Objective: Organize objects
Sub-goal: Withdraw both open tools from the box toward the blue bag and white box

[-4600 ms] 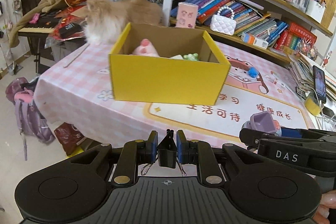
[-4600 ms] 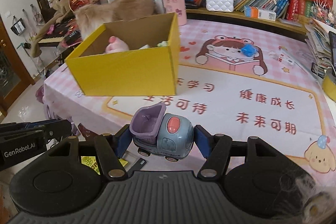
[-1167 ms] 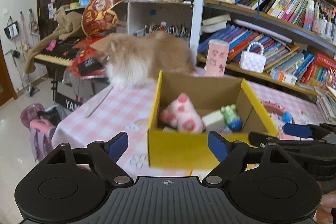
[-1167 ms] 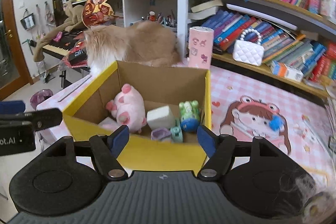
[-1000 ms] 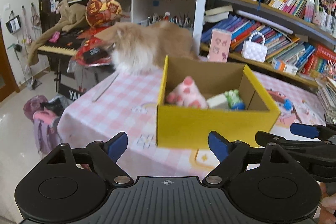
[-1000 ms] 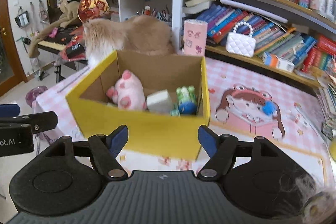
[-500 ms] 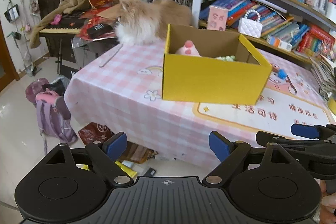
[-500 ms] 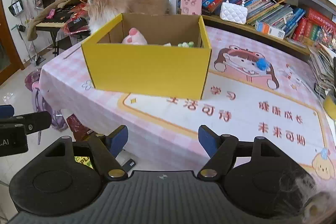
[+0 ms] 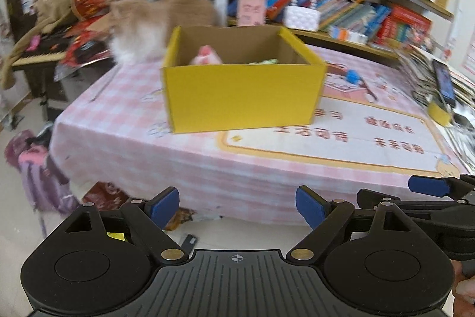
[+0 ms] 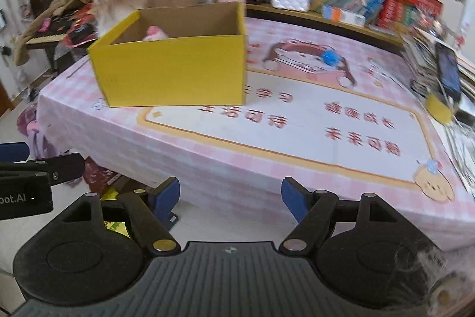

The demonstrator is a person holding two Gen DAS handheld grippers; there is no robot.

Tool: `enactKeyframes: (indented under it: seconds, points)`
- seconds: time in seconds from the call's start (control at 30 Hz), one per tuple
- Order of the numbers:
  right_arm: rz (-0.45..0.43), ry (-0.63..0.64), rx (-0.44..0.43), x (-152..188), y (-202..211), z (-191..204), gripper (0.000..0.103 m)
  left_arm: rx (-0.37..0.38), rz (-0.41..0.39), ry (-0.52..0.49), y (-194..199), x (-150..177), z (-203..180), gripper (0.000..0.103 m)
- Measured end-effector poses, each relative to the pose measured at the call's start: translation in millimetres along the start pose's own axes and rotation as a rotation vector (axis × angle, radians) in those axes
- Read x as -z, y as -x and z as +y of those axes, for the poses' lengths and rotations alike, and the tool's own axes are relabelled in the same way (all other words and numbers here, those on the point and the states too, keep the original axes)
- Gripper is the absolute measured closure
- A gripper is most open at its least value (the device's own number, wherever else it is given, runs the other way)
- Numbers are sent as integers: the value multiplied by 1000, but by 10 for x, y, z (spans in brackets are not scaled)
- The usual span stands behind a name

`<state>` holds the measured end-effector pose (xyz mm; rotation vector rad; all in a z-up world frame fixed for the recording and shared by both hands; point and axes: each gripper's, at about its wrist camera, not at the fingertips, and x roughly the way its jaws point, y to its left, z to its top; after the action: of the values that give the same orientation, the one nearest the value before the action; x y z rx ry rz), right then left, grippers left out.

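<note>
Both tools are spread wide and carry nothing: the left tool (image 9: pixel 237 208) and the right tool (image 10: pixel 230 196) hang side by side off the near edge of the surface (image 10: pixel 297 138), over the floor and well apart from anything on it. The yellow box (image 9: pixel 242 97) stands on the left part of the pink checked cloth, its top open; a pink plush toy (image 9: pixel 206 59) shows above the front wall and something greenish (image 9: pixel 265 61) peeks at the rim beside it, though the rest of the contents are hidden by the wall. A fluffy cat (image 9: pixel 139 28) sits just behind the box. On the printed mat, the only loose piece that stands out is a small blue thing (image 10: pixel 331 57) lying on the cartoon girl's hair, to the right of the box and apart from it; a phone (image 10: pixel 448 73) rests on the stacks at the far right. I judge the work to be between pickups, or near its end, with most things boxed. If the blue piece belongs in the box, the next move calls for a reach across the mat by the right tool, a narrow pinch on a small object, then a lift clear of the box's wall. Motion blur makes its shape hard to read.
</note>
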<state>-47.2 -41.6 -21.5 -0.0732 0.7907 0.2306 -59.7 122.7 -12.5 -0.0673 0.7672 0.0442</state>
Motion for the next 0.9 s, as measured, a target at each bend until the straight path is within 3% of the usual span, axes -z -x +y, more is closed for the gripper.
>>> enactKeyframes:
  seconds: [0.47, 0.9]
  points:
    - [35, -180, 153, 71, -1, -988, 29, 159, 41, -138, -436, -316, -958, 15]
    - [61, -197, 154, -208, -332, -1875, 29, 177, 64, -137, -889, -679, -1805, 15]
